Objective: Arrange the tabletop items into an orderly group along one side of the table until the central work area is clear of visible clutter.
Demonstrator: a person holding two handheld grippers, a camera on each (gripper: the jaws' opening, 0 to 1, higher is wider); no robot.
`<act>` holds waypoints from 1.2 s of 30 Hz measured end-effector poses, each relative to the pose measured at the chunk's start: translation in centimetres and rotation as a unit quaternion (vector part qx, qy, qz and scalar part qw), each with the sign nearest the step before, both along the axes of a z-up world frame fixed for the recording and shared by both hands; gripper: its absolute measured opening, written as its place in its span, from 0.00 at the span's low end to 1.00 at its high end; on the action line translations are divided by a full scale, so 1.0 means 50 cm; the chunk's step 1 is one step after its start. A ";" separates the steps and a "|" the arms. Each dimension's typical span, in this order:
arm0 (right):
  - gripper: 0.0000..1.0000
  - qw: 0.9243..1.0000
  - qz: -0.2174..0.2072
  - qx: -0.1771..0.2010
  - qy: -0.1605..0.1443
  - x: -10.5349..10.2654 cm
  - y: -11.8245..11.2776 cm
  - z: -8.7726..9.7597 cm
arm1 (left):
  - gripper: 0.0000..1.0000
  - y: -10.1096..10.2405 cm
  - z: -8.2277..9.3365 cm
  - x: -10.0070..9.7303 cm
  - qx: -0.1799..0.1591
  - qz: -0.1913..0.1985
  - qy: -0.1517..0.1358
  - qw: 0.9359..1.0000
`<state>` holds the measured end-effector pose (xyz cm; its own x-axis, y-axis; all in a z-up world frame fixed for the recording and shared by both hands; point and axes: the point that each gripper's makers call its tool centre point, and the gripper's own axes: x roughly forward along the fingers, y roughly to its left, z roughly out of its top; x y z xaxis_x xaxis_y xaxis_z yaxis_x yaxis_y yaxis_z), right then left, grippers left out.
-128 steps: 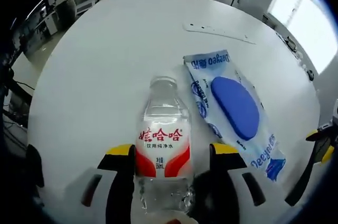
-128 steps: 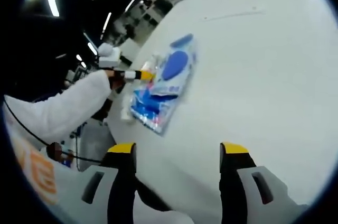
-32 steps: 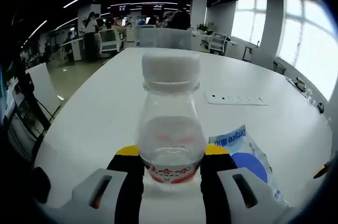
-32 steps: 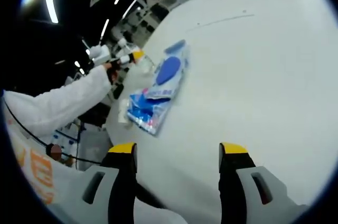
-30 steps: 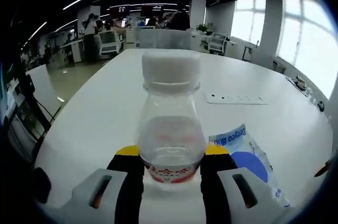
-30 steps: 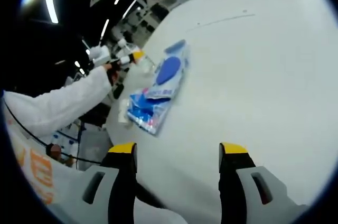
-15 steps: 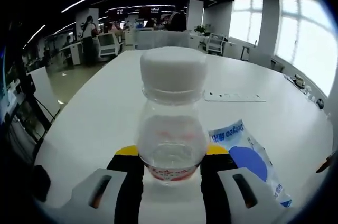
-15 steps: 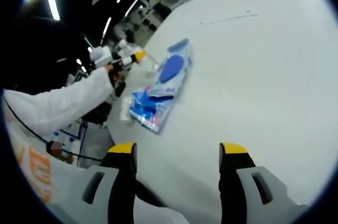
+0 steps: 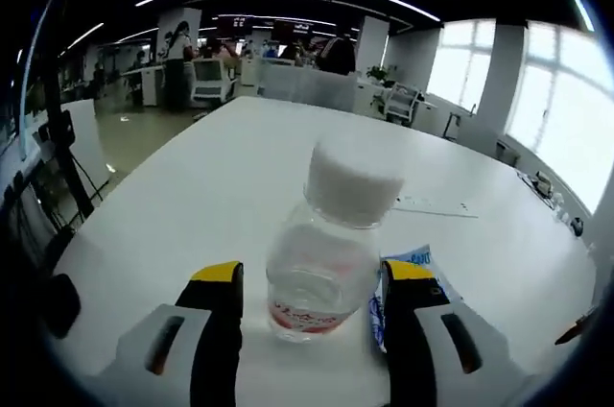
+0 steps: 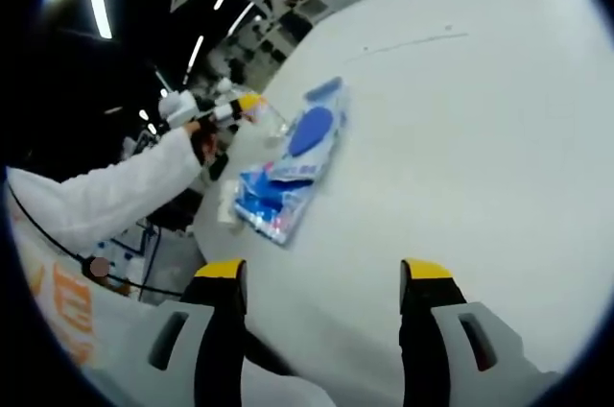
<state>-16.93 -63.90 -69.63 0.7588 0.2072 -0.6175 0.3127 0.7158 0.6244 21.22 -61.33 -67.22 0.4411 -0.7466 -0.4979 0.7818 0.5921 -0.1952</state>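
Water bottle (image 9: 324, 255) stands tilted between the parted left gripper (image 9: 312, 282), beside the blue wipes pack (image 9: 408, 277); straighten it before withdrawing, while the right gripper (image 10: 321, 277) hovers spread, empty.

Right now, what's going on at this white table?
A person is tidying a white table with two hand-held claws. The left claw is open around a small clear water bottle with a white cap, which leans to one side between the jaws. A blue wipes packet lies on the table just beside the bottle. The right claw is open and empty above a bare stretch of table, away from both items.
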 end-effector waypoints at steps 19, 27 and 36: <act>0.64 0.999 -0.012 -0.011 -0.031 -0.030 -0.002 0.023 | 0.67 0.135 0.066 -0.096 -0.039 0.053 -0.017 0.998; 0.65 0.999 0.000 -0.040 -0.012 -0.068 -0.006 0.011 | 0.76 0.218 0.037 -0.158 -0.046 0.076 0.009 0.996; 0.67 0.997 0.036 -0.070 0.001 -0.079 0.012 0.005 | 0.81 0.317 0.035 -0.199 -0.011 0.083 0.006 0.997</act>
<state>-20.90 -63.32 -69.40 0.7434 0.1729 -0.6461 0.2586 0.8167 0.5160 11.25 -45.46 -65.48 0.5534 -0.6754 -0.4875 0.6719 0.7078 -0.2179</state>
